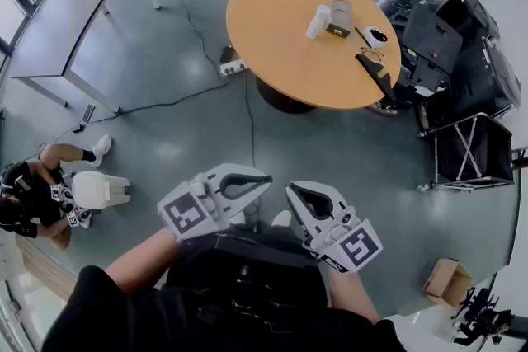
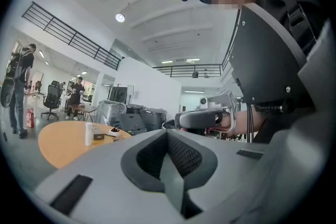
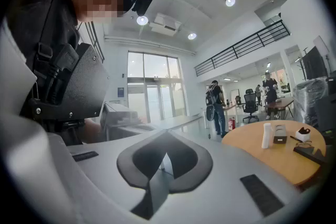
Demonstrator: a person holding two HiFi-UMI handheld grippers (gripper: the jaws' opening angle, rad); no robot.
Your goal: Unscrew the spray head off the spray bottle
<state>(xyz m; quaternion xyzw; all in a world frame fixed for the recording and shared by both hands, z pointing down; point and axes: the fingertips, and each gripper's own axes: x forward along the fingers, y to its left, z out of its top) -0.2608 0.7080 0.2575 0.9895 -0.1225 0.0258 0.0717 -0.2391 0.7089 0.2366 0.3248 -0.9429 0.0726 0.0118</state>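
Head view: the left gripper (image 1: 262, 178) and right gripper (image 1: 294, 193) sit side by side, well apart from the white spray bottle (image 1: 318, 21), which stands upright on the round table (image 1: 272, 62). Left gripper view: jaws together, empty. Right gripper view: jaws together, also empty.

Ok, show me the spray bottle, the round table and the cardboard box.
spray bottle (image 1: 318, 22): head view, its white body.
round table (image 1: 276, 45): head view, bare wooden top.
cardboard box (image 1: 445, 281): head view, its top face.
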